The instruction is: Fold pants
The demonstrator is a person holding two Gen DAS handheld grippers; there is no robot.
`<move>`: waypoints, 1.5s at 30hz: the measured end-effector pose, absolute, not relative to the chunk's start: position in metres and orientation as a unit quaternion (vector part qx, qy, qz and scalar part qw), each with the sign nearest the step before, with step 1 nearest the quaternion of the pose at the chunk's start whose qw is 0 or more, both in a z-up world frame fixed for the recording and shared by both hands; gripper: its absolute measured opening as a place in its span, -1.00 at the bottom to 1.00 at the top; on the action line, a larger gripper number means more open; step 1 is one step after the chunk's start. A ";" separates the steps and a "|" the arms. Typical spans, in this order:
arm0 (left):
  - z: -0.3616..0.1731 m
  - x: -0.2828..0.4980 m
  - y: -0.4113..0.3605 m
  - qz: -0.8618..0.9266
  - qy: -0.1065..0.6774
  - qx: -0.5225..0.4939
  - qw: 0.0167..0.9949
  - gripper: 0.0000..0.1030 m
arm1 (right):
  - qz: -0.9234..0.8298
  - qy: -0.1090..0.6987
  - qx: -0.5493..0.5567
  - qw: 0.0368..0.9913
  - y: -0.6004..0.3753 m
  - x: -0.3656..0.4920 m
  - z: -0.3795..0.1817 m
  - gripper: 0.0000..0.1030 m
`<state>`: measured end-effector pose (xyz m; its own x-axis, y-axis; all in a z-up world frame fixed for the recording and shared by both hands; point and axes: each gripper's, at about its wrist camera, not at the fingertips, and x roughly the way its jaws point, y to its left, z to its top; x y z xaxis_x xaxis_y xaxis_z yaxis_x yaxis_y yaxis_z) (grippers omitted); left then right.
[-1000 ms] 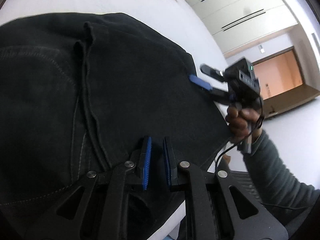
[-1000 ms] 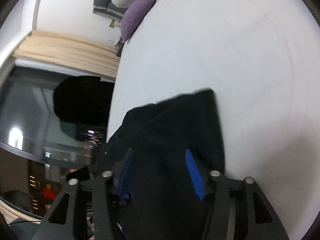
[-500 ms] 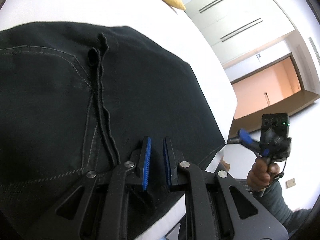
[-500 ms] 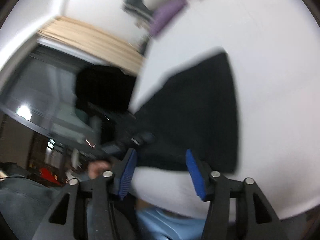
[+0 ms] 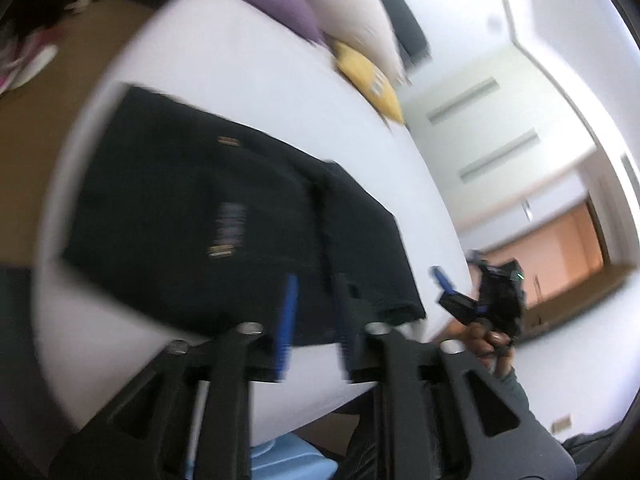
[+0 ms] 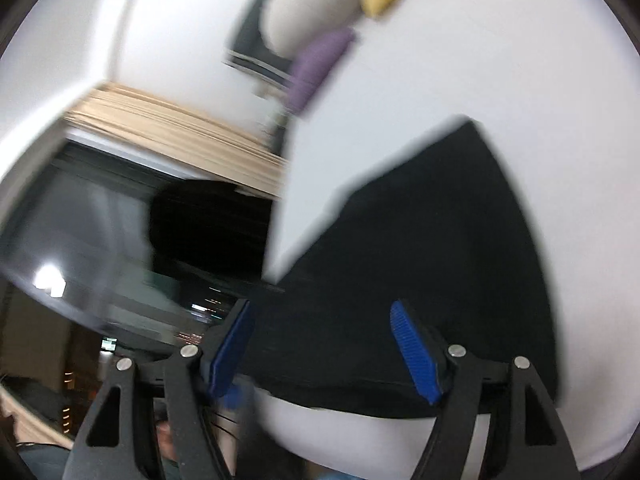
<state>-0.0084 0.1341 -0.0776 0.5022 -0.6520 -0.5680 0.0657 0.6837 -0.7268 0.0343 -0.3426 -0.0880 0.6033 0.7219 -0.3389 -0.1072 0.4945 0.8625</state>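
The black pants [image 5: 224, 216] lie folded into a compact rectangle on the white bed [image 5: 248, 64]; they also show in the right wrist view [image 6: 420, 248]. My left gripper [image 5: 314, 320] hovers above the pants' near edge, jaws slightly apart and empty. My right gripper [image 6: 332, 344] is open wide and empty, held off the bed's near edge; it also shows in the left wrist view [image 5: 456, 284] to the right of the pants. Both views are motion-blurred.
Purple [image 5: 280, 12], white [image 5: 352, 12] and yellow [image 5: 368, 80] pillows lie at the bed's far end. A light blue object [image 5: 280, 460] sits below the bed's near edge. A dark window [image 6: 120, 240] is at the left, wardrobe and doorway [image 5: 560, 240] at the right.
Both grippers have pulled back and up from the pants. The left gripper's jaws have parted and let go of the fabric. The whole folded pants are now in view.
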 end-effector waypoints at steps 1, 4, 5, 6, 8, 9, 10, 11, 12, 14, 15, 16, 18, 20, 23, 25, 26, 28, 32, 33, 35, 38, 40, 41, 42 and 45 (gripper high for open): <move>-0.079 -0.014 0.146 -0.210 0.440 -0.340 0.804 0.55 | 0.271 0.355 0.430 0.785 -0.337 0.037 -0.086 0.45; -0.083 -0.039 0.193 -0.132 0.385 -0.397 0.823 0.99 | 0.300 0.358 0.428 0.774 -0.308 0.051 -0.085 0.45; -0.088 -0.040 0.204 -0.124 0.383 -0.415 0.816 0.99 | 0.304 0.362 0.425 0.772 -0.302 0.052 -0.086 0.45; -0.091 -0.038 0.209 -0.122 0.385 -0.425 0.810 0.99 | 0.313 0.370 0.423 0.766 -0.290 0.058 -0.090 0.45; -0.103 -0.036 0.219 -0.112 0.390 -0.449 0.796 0.99 | 0.319 0.379 0.421 0.760 -0.275 0.055 -0.099 0.45; -0.109 -0.033 0.220 -0.114 0.396 -0.458 0.788 0.99 | 0.322 0.384 0.422 0.756 -0.266 0.059 -0.104 0.45; -0.113 -0.032 0.218 -0.117 0.399 -0.463 0.783 0.99 | 0.325 0.386 0.422 0.753 -0.250 0.060 -0.105 0.45; -0.119 -0.028 0.217 -0.124 0.402 -0.471 0.775 0.99 | 0.328 0.386 0.424 0.751 -0.245 0.061 -0.108 0.45; -0.127 -0.025 0.216 -0.129 0.405 -0.477 0.770 0.99 | 0.329 0.385 0.425 0.750 -0.241 0.061 -0.108 0.45; -0.146 -0.025 0.217 -0.115 0.418 -0.499 0.750 0.96 | 0.332 0.385 0.428 0.747 -0.241 0.060 -0.107 0.44; -0.154 -0.024 0.220 -0.114 0.414 -0.516 0.741 0.96 | 0.333 0.385 0.428 0.747 -0.241 0.062 -0.108 0.44; -0.159 -0.023 0.220 -0.113 0.406 -0.529 0.736 0.96 | 0.335 0.384 0.427 0.747 -0.240 0.057 -0.103 0.44; -0.169 -0.021 0.221 -0.109 0.393 -0.550 0.729 0.92 | 0.341 0.380 0.428 0.746 -0.243 0.054 -0.098 0.42; -0.172 -0.018 0.225 -0.114 0.385 -0.565 0.721 0.60 | 0.344 0.375 0.434 0.743 -0.243 0.055 -0.095 0.41; -0.180 -0.013 0.220 -0.123 0.394 -0.574 0.707 0.09 | 0.342 0.379 0.439 0.739 -0.240 0.061 -0.099 0.40; -0.188 -0.011 0.213 -0.125 0.397 -0.572 0.707 -0.14 | 0.341 0.383 0.439 0.738 -0.238 0.065 -0.100 0.39; -0.190 -0.010 0.212 -0.122 0.398 -0.574 0.705 -0.28 | 0.340 0.387 0.439 0.737 -0.236 0.067 -0.102 0.39; -0.198 -0.009 0.213 -0.119 0.396 -0.587 0.696 -0.39 | 0.337 0.391 0.437 0.736 -0.234 0.069 -0.105 0.38; -0.203 -0.016 0.216 -0.120 0.392 -0.595 0.692 -0.51 | 0.313 0.419 0.430 0.736 -0.230 0.078 -0.115 0.33; -0.202 -0.017 0.216 -0.120 0.390 -0.594 0.693 -0.52 | 0.306 0.427 0.432 0.733 -0.229 0.080 -0.119 0.31; -0.201 -0.013 0.213 -0.122 0.386 -0.595 0.695 -0.58 | 0.294 0.437 0.434 0.731 -0.229 0.085 -0.126 0.28; -0.194 -0.008 0.208 -0.121 0.382 -0.581 0.708 -0.62 | 0.279 0.459 0.430 0.725 -0.225 0.090 -0.136 0.28; -0.180 -0.005 0.205 -0.119 0.381 -0.570 0.718 -0.63 | 0.242 0.513 0.410 0.714 -0.221 0.097 -0.155 0.28; -0.174 -0.004 0.203 -0.119 0.379 -0.559 0.728 -0.63 | 0.219 0.542 0.401 0.705 -0.220 0.099 -0.169 0.18; -0.168 -0.003 0.200 -0.120 0.378 -0.552 0.734 -0.63 | 0.211 0.548 0.396 0.705 -0.221 0.100 -0.177 0.08; -0.141 0.002 0.190 -0.129 0.371 -0.517 0.760 -0.64 | 0.212 0.535 0.416 0.704 -0.230 0.097 -0.182 -0.17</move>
<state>0.0017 0.1904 -0.1407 0.6917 -0.5793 -0.4311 -0.1883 0.4317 -0.8822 0.0965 -0.2301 -0.1823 0.3382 0.7436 -0.5768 0.1466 0.5638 0.8128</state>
